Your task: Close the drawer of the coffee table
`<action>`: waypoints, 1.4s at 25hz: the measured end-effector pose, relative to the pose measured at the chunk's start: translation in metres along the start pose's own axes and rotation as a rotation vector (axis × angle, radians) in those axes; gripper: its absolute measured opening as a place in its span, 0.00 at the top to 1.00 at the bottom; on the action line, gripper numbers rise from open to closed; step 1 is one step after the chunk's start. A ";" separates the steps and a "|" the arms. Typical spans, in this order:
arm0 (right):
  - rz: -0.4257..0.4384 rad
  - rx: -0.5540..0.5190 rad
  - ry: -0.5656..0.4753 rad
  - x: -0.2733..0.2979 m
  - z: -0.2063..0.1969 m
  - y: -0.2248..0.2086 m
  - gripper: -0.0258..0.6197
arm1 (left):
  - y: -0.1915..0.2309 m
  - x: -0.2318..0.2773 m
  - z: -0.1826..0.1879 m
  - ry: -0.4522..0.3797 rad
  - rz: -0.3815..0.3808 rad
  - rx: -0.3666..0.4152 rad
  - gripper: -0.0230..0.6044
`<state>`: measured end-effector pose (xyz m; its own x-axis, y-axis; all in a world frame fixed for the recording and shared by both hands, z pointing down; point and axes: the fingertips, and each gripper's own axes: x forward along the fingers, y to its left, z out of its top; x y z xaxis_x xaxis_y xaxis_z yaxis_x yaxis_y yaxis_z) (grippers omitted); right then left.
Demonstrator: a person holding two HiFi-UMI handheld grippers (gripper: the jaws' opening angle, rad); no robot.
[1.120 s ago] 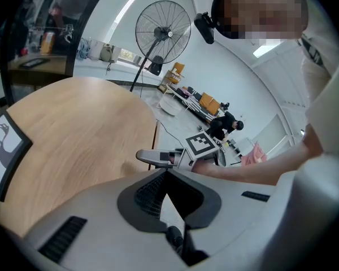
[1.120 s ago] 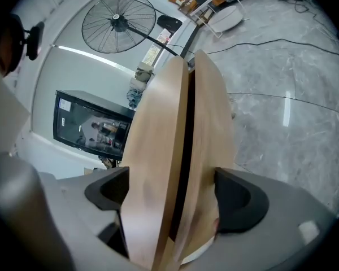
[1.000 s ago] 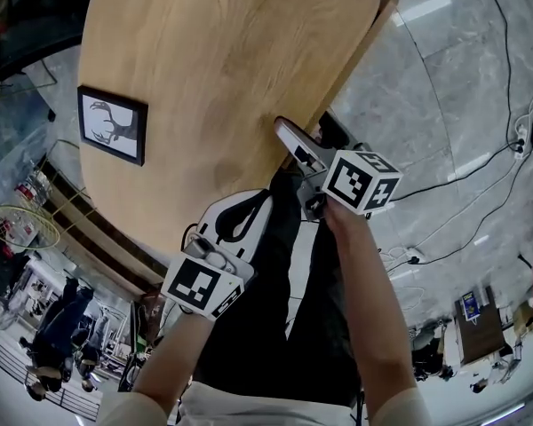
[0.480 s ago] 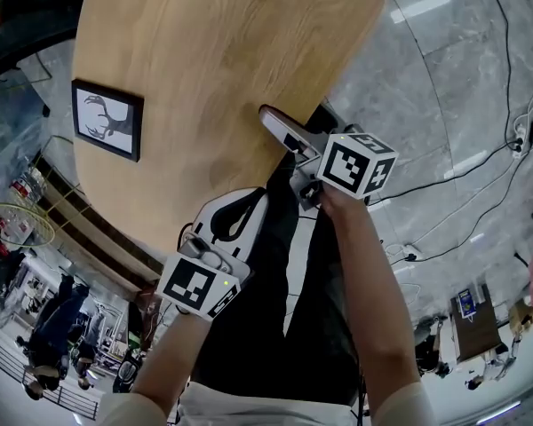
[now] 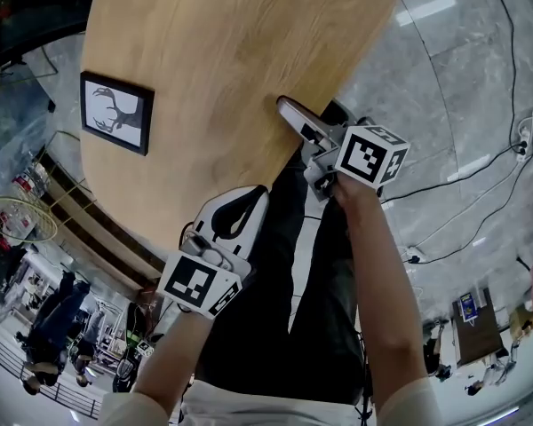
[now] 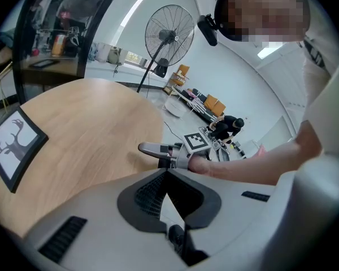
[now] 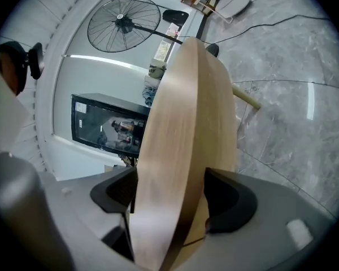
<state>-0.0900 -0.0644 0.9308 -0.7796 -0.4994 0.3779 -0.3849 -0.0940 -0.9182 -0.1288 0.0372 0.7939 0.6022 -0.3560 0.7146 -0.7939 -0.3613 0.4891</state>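
The oval wooden coffee table top (image 5: 231, 51) fills the upper head view. My right gripper (image 5: 299, 128) reaches over its near right rim; one finger (image 5: 293, 116) lies on top and the other is hidden beneath. In the right gripper view the thick wooden rim (image 7: 169, 151) stands between the jaws of that gripper (image 7: 169, 199), which are closing round it, the pads close beside it. No drawer front shows. My left gripper (image 5: 246, 204) hovers by the near rim, shut and empty (image 6: 166, 174).
A framed deer picture (image 5: 115, 112) lies on the table's left side. Cables (image 5: 480, 162) run over the grey marble floor at right. A standing fan (image 6: 169, 35) and a wall screen (image 7: 104, 123) are behind. The person's dark trousers (image 5: 284, 300) are below the grippers.
A wooden strip that stuck out along the table's right rim a second ago no longer shows. The right gripper shifted slightly along the rim. The left gripper stayed put.
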 end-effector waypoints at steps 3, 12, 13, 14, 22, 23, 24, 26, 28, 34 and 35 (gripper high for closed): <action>-0.029 -0.008 0.006 -0.010 0.001 -0.003 0.49 | -0.003 -0.006 0.005 -0.009 0.002 0.003 0.95; -0.152 -0.084 0.020 -0.071 0.012 0.009 0.77 | -0.030 -0.031 0.047 -0.087 -0.002 -0.017 0.95; -0.155 -0.092 0.018 -0.079 0.014 0.016 0.80 | -0.035 -0.035 0.053 -0.096 -0.004 -0.013 0.95; -0.157 -0.102 0.016 -0.086 0.017 0.024 0.82 | -0.041 -0.039 0.059 -0.106 -0.006 -0.010 0.95; -0.157 -0.224 0.031 -0.134 0.040 0.108 0.87 | -0.084 -0.080 0.101 -0.174 -0.008 0.007 0.95; -0.159 -0.247 0.031 -0.141 0.045 0.123 0.88 | -0.089 -0.087 0.106 -0.179 -0.006 0.009 0.95; -0.161 -0.271 0.030 -0.150 0.049 0.138 0.88 | -0.094 -0.095 0.113 -0.183 -0.005 0.010 0.95; -0.169 -0.320 0.028 -0.168 0.058 0.169 0.89 | -0.105 -0.111 0.127 -0.190 -0.007 0.014 0.95; -0.183 -0.371 0.016 -0.187 0.068 0.202 0.89 | -0.118 -0.129 0.142 -0.200 -0.014 0.025 0.95; -0.239 -0.537 -0.083 -0.235 0.112 0.295 0.94 | -0.142 -0.181 0.194 -0.247 -0.035 0.080 0.95; -0.245 -0.560 -0.094 -0.244 0.117 0.311 0.94 | -0.146 -0.191 0.202 -0.250 -0.038 0.087 0.95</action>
<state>0.0387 -0.0719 0.5393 -0.5988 -0.5964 0.5346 -0.7681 0.2384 -0.5943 -0.1110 -0.0157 0.4848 0.6422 -0.5390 0.5450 -0.7665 -0.4474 0.4608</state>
